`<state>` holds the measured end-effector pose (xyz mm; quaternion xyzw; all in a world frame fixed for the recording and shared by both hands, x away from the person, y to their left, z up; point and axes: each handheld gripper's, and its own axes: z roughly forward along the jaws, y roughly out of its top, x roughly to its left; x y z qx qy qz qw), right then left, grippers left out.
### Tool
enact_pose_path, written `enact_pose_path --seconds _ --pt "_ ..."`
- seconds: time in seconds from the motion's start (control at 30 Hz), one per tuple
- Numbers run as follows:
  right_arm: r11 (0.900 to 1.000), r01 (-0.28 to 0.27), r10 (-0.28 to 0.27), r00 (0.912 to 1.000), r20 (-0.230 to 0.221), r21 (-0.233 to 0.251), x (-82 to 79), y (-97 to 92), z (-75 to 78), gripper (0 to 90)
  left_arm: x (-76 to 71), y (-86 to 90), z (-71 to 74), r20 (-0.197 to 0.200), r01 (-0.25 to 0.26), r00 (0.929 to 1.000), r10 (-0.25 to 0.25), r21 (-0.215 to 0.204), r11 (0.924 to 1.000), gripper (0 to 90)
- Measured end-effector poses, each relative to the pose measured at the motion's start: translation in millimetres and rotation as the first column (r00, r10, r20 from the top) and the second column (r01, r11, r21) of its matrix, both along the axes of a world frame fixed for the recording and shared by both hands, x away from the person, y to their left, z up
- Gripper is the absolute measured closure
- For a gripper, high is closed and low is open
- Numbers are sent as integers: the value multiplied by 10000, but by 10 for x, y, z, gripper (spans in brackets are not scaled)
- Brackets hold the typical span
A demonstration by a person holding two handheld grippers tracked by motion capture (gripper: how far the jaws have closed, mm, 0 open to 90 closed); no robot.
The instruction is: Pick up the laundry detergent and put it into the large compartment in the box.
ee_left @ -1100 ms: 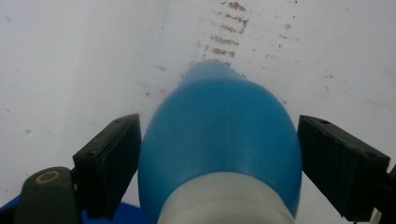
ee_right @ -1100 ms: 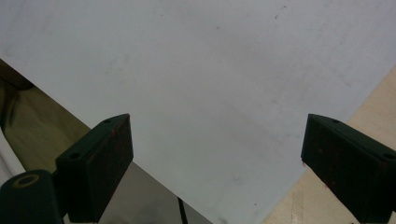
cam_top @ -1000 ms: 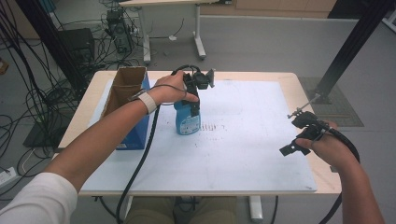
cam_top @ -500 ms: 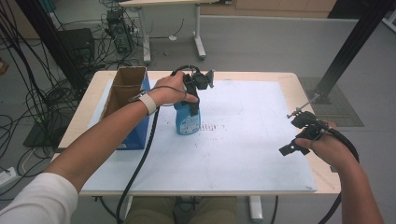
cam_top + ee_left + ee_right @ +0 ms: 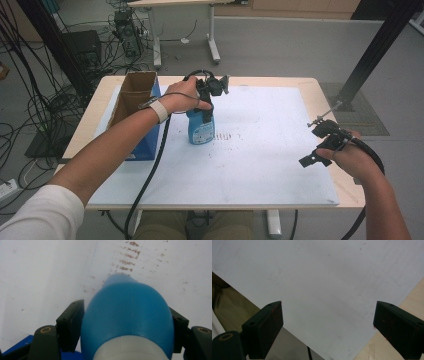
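The left claw [image 5: 125, 340], its jaws just closing, grips the upright blue bottle [image 5: 127, 320] on the table [image 5: 260, 165]; the right claw [image 5: 327, 325] gapes wide, holding nothing.

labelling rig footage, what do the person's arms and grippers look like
Each hand-held gripper, left and right, is black with two flat black jaws on dark arms with brass-coloured rivets, trailing a black cable. The left arm has a white sleeve and a pale wristband.

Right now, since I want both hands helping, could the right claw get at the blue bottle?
Probably yes: the right claw is open and empty near the table's right edge, and only bare white board lies between it and the blue bottle.
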<state>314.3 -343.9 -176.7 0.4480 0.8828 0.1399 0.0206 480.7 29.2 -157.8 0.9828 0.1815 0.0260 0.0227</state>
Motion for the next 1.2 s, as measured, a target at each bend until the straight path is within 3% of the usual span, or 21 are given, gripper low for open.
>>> enact_pose_path --seconds 0.03,0.5,1.2 --pt "10000 11 -11 10000 -4 1 0 4 1 90 7 15 5 -59 -7 10000 6 -86 10000 373" --pt "10000 20 -19 10000 14 -21 -8 -2 9 90 35 56 -1 -215 -54 9998 48 -282 9996 386" --pt "10000 22 -22 10000 22 -21 -12 -3 5 90 35 49 -1 -222 -103 9997 97 -259 9996 385"
